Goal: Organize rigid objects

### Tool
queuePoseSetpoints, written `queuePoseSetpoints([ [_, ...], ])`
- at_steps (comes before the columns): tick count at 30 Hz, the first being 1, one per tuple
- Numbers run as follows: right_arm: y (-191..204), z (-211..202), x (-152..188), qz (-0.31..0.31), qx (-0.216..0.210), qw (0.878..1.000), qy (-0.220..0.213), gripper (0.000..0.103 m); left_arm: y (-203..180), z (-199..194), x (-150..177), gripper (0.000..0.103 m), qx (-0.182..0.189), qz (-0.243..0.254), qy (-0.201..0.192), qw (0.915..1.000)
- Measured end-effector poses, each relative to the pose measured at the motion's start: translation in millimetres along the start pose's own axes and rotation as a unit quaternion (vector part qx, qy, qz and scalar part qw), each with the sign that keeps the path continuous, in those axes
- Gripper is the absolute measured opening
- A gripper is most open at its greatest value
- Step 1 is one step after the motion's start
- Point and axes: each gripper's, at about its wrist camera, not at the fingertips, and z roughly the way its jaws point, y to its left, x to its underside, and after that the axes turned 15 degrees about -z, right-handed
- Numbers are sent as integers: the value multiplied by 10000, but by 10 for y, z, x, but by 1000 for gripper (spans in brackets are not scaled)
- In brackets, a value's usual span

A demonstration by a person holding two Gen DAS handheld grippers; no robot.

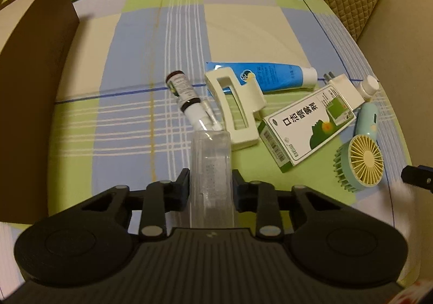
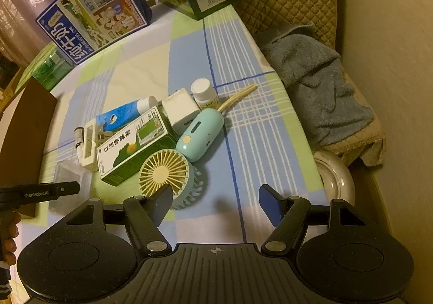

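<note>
Clear plastic box [image 1: 211, 168] — empty — in left gripper [image 1: 210, 182]

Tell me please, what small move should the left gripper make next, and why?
Probably lift straight up a little. The left gripper has its jaws closed on the clear plastic box, whose far end touches the small brown bottle and white clip; rising first should avoid dragging them.
</note>
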Motion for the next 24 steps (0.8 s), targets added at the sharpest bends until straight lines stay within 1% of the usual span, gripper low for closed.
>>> queuePoseSetpoints([
  [5,13,25,-111,-364,-34,9987,-358,67,105,-129,12,26,-118,44,-325,9994],
  [8,3,58,-211,-603,-57,9965,-583,67,220,-239,-2,26,-179,-50,-470,9987],
  [9,5,72,-244,-688,-55,9955,-656,64,265,-273,-16,26,-209,-109,-512,9984],
  [10,7,96,-282,-791,-53,9942,-734,56,302,-297,-27,26,-243,-158,-551,9981],
  [12,-5,166,-362,-968,-30,9923,-776,47,402,-348,-68,26,-353,-286,-651,9968],
  [13,-14,204,-397,-1022,-26,9915,-802,45,443,-365,-89,26,-403,-347,-684,9962],
  [19,-20,441,-586,-1411,75,9862,-859,36,643,-437,-159,26,-641,-610,-821,9927],
  [24,35,610,-665,-1708,196,9818,-806,33,717,-478,-185,26,-696,-738,-875,9910],
])
